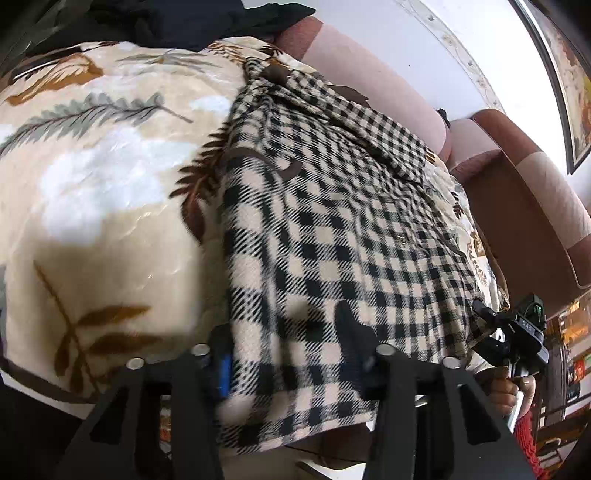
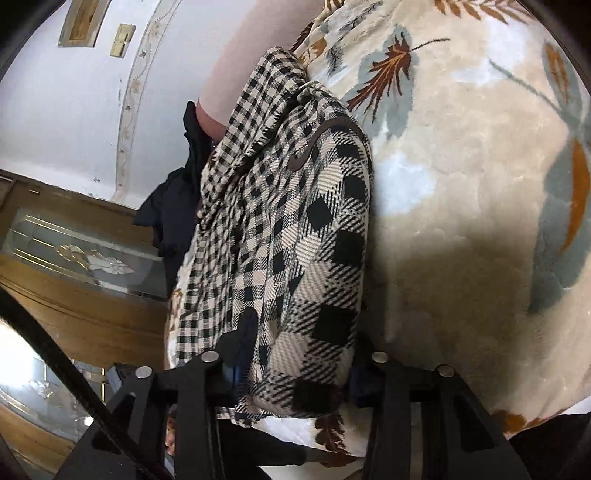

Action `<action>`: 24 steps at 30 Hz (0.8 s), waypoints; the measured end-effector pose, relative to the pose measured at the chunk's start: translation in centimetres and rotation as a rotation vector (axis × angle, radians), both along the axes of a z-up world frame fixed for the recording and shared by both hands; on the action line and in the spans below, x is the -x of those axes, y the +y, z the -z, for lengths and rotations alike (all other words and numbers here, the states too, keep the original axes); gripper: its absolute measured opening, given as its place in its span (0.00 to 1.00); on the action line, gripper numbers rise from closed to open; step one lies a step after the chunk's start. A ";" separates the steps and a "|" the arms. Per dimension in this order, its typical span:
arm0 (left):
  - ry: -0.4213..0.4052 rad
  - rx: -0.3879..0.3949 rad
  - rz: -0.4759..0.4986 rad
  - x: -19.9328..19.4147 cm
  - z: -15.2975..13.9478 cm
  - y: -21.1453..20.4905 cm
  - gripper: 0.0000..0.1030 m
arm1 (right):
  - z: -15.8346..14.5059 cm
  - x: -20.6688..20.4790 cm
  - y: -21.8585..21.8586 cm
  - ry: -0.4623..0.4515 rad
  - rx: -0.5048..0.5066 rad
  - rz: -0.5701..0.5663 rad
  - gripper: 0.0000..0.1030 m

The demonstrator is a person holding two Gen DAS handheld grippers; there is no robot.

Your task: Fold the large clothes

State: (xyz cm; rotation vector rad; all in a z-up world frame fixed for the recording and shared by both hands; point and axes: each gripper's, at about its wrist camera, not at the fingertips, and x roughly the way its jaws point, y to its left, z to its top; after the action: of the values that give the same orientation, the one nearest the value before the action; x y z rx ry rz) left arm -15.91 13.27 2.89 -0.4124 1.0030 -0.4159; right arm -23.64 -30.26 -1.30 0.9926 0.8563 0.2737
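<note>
A large black-and-cream checked garment (image 1: 332, 229) lies spread over a cream blanket with a leaf print (image 1: 103, 177). My left gripper (image 1: 288, 350) holds the garment's near hem, with cloth bunched between its fingers. My right gripper (image 1: 517, 332) shows at the garment's right corner in the left wrist view. In the right wrist view the same checked garment (image 2: 295, 240) is folded lengthwise and runs away from my right gripper (image 2: 295, 369), which is shut on its near end. The blanket (image 2: 472, 192) lies to the right of it.
A pink and brown sofa back (image 1: 388, 74) stands behind the blanket. Dark clothing (image 1: 192, 22) lies at the far end, and it also shows in the right wrist view (image 2: 173, 214). A wooden cabinet with glass (image 2: 74, 258) stands at the left. A white wall (image 2: 74, 92) is behind.
</note>
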 end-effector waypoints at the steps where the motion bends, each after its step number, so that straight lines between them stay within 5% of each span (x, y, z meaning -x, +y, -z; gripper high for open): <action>1: 0.003 0.013 -0.003 0.1 0.2 0.2 0.41 | 0.3 -0.1 0.0 0.002 -0.009 0.002 0.41; 4: 0.009 0.060 -0.010 -0.1 0.5 0.6 0.45 | 0.3 -0.3 0.0 -0.003 -0.004 -0.005 0.41; 8: 0.005 0.128 0.017 -0.2 0.5 0.2 0.71 | 0.0 -0.3 0.5 -0.013 0.043 -0.015 0.41; 14: -0.035 0.023 0.028 0.2 0.0 -1.9 0.78 | -0.4 -0.2 1.0 -0.023 0.042 0.009 0.41; 17: -0.031 0.001 0.022 0.2 -0.1 -2.1 0.77 | 0.3 0.3 0.0 -0.025 -0.070 0.056 0.56; 19: -0.011 -0.017 0.002 -0.1 -0.1 -2.1 0.64 | 0.4 0.1 -0.3 -0.017 -0.083 0.074 0.56; 22: 0.009 -0.116 -0.039 -0.3 -0.1 -2.2 0.06 | -0.4 -0.6 0.8 -0.019 0.022 0.055 0.55; 24: 0.038 -0.089 -0.064 -0.3 -0.1 -1.4 0.06 | -1.1 -1.4 1.9 0.014 0.148 0.042 0.22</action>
State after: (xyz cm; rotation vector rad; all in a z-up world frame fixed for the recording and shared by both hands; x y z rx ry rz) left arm -15.57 11.87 3.00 -0.3727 1.0388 -0.3057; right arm -22.29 -28.33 -0.21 0.8740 0.8550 0.1656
